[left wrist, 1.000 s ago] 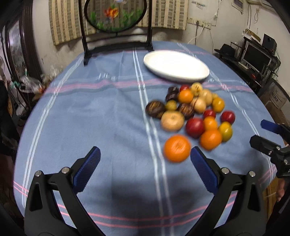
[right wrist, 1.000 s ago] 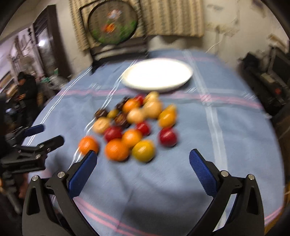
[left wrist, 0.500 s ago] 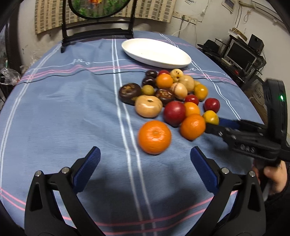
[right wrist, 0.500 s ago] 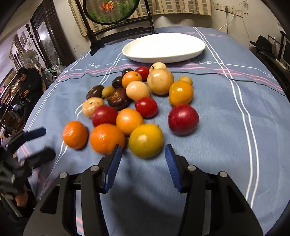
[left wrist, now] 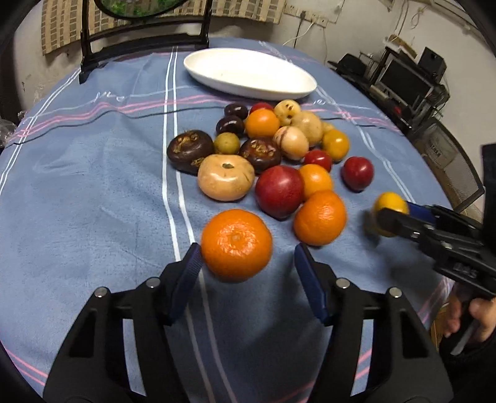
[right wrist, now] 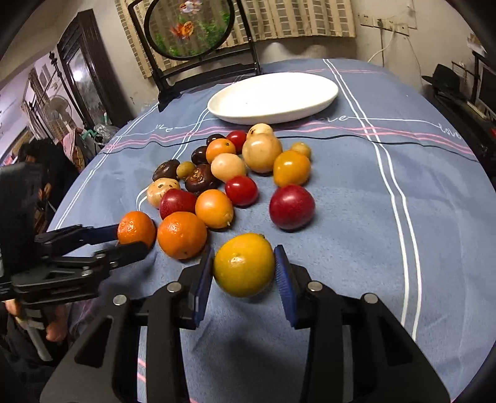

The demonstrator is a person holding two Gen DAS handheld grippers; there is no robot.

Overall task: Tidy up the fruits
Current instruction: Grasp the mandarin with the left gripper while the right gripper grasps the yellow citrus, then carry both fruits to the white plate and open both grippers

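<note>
Several fruits lie in a heap on the blue striped tablecloth (left wrist: 93,186). My left gripper (left wrist: 248,263) is partly closed around an orange mandarin (left wrist: 236,245); its left pad touches the fruit and a gap shows at the right pad. My right gripper (right wrist: 244,266) is shut on a yellow-orange citrus (right wrist: 244,265), both pads against it; it also shows in the left wrist view (left wrist: 390,208). A second orange (left wrist: 320,217) and a red plum (left wrist: 279,191) lie just beyond. An empty white oval plate (left wrist: 248,73) stands behind the heap.
A black-framed round ornament stand (right wrist: 189,28) rises at the table's far edge. A desk with monitors (left wrist: 406,82) stands to the right of the table. A person (right wrist: 46,167) sits at the left.
Both grippers have moved forward and narrowed. The right one has closed on the yellow-orange citrus. The left one has come around the orange mandarin.
</note>
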